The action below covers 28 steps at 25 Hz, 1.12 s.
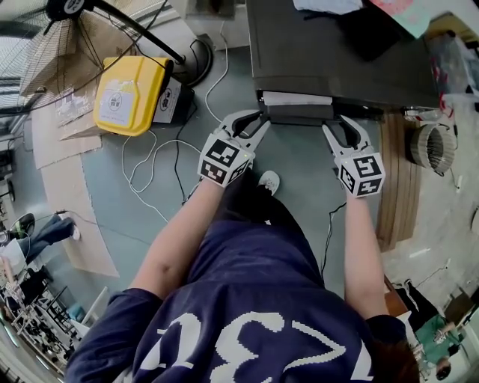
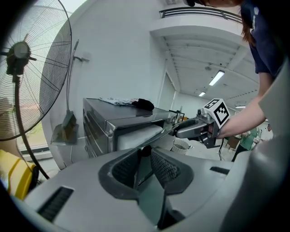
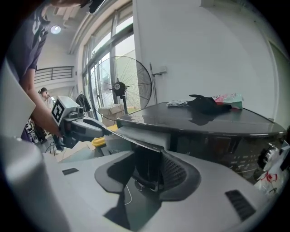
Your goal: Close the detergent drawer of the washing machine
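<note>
The dark grey washing machine (image 1: 337, 52) stands at the top of the head view. Its detergent drawer (image 1: 296, 99) sticks out from the front, white inside. My left gripper (image 1: 259, 120) is at the drawer's left end and my right gripper (image 1: 335, 123) at its right end. In the left gripper view, the drawer's thin front edge (image 2: 146, 163) passes between the spread jaws of the left gripper (image 2: 144, 156). In the right gripper view, the drawer front (image 3: 141, 136) likewise lies between the right gripper's (image 3: 152, 167) parted jaws. I see no pads clamped on it.
A yellow container (image 1: 131, 93) and a fan base (image 1: 193, 58) stand on the floor to the left, with white and black cables (image 1: 150, 164) trailing. Clothes (image 1: 329, 6) lie on the machine top. A ribbed hose (image 1: 430, 146) and wooden boards (image 1: 393, 179) are at the right.
</note>
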### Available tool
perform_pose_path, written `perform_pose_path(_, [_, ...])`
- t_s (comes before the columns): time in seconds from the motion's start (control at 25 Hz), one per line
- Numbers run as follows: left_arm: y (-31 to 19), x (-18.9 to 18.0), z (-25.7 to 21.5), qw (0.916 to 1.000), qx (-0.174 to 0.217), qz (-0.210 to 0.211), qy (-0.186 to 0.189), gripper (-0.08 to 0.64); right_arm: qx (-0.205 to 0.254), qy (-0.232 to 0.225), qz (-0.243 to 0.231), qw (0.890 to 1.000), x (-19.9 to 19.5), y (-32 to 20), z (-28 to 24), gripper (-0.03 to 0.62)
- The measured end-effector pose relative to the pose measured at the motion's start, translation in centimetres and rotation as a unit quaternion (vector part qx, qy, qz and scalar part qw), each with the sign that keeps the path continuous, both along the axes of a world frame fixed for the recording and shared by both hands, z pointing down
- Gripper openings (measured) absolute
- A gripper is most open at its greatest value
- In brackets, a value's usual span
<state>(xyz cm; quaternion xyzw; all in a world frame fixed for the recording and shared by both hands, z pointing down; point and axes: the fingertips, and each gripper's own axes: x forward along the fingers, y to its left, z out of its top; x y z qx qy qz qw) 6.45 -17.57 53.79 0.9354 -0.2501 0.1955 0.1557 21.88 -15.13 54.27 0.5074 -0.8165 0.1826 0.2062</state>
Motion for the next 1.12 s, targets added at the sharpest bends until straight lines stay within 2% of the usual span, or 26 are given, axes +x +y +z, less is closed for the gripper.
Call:
perform_pose_path(0.4, [-3.1, 0.1, -0.1, 0.9995, -0.01, -0.031, -0.006, 0.103, 0.008, -0.003, 0.062, 0.998, 0.4, -2.8, -0.2, 0.173])
perform_pose_path(0.76, [-4.4, 0.0, -0.3, 0.9986, -0.005, -0.052, -0.01, 0.103, 0.007, 0.003, 0.076, 0.997, 0.4, -4.0, -0.3, 0.173])
perform_pose_path(0.96, [-4.9, -0.1, 0.0, 0.9947, -0.014, -0.101, -0.008, 0.106, 0.022, 0.016, 0.131, 0.991, 0.7, -4.3, -0.3, 0.175])
perform_pose_path(1.12, [-5.0, -0.1, 0.0, 0.9904, -0.022, -0.136, -0.007, 0.104, 0.02, 0.003, 0.183, 0.983, 0.9, -4.2, -0.2, 0.178])
